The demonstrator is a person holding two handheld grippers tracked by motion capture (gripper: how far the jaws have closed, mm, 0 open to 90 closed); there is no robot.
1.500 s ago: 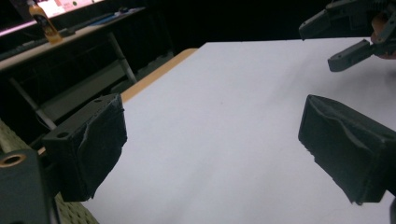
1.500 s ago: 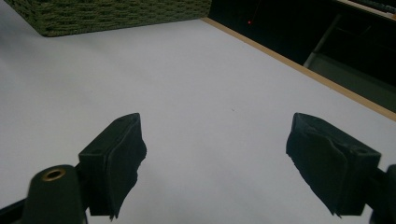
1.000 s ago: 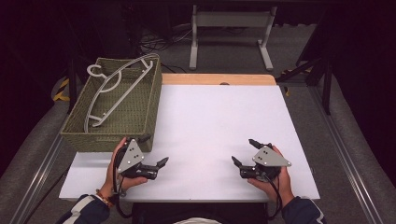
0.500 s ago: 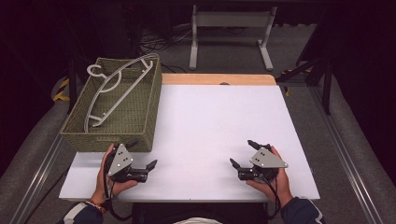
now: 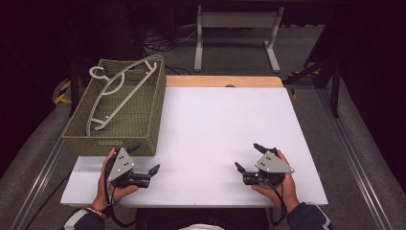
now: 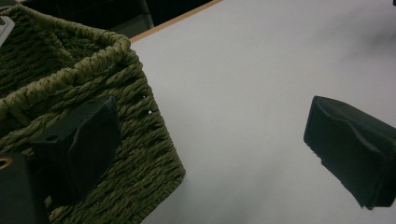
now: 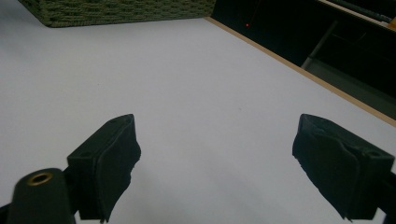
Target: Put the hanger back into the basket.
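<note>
Jaws spread wide and empty: that is how your left gripper (image 5: 143, 162) sits, low over the near left part of the table (image 5: 215, 129), with your left hand (image 5: 111, 179) wrapped around its body and its grey plate facing up. In the left gripper view one jaw overlaps the near corner of the basket (image 6: 93, 121) and the other hangs over bare white tabletop, with nothing between them; whether the first jaw touches the weave, you cannot tell. Your right gripper (image 5: 249, 157) is just as wide apart and holds nothing, resting low over the near right part of the table in your right hand (image 5: 277, 184), its jaws pointing toward the middle; in the right gripper view only white surface lies between them. A cable trails from each gripper back toward you. The two grippers are well apart, with open tabletop between them. The basket is green, woven and rectangular, and stands at the left edge of the table, just beyond your left gripper. A white hanger (image 5: 117, 91) lies slantwise in it, hook toward the far left corner, one end propped on the far rim. Beyond the table's far wooden edge stands a grey metal frame (image 5: 237, 33) on a dark floor.
</note>
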